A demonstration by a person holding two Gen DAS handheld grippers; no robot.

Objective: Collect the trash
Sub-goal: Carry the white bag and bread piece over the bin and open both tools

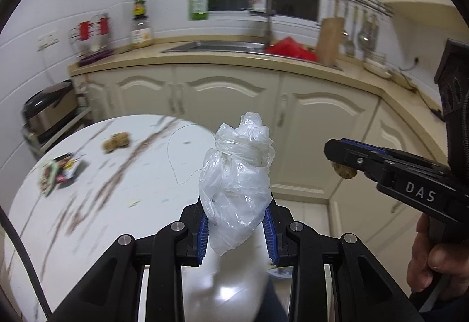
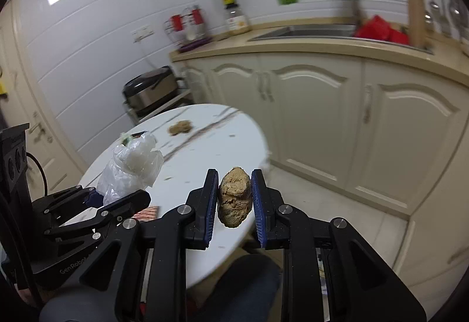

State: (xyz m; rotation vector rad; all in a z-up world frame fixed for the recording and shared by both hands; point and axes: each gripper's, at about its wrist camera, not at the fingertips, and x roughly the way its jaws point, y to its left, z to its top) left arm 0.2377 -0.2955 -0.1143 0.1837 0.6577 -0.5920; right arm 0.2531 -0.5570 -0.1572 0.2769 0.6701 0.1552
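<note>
My left gripper (image 1: 236, 206) is shut on a crumpled clear plastic bag (image 1: 237, 175), held above the near edge of the round white marble table (image 1: 117, 204). My right gripper (image 2: 234, 175) is shut on a brown crumbly lump (image 2: 234, 197), raised over the table's right edge. The same lump (image 1: 344, 171) shows under the right gripper (image 1: 337, 157) in the left wrist view. In the right wrist view the bag (image 2: 130, 168) and left gripper (image 2: 117, 198) appear at the left. On the table lie another brown lump (image 1: 115, 143) and a colourful wrapper (image 1: 57, 174).
Cream cabinets (image 1: 228, 93) run behind the table under a counter with a sink (image 1: 217, 47), a red bag (image 1: 288, 50), bottles (image 1: 141, 25) and a cutting board (image 1: 329, 40). A rice cooker (image 1: 48, 110) stands on a shelf at the left. A hand (image 1: 433, 257) holds the right gripper.
</note>
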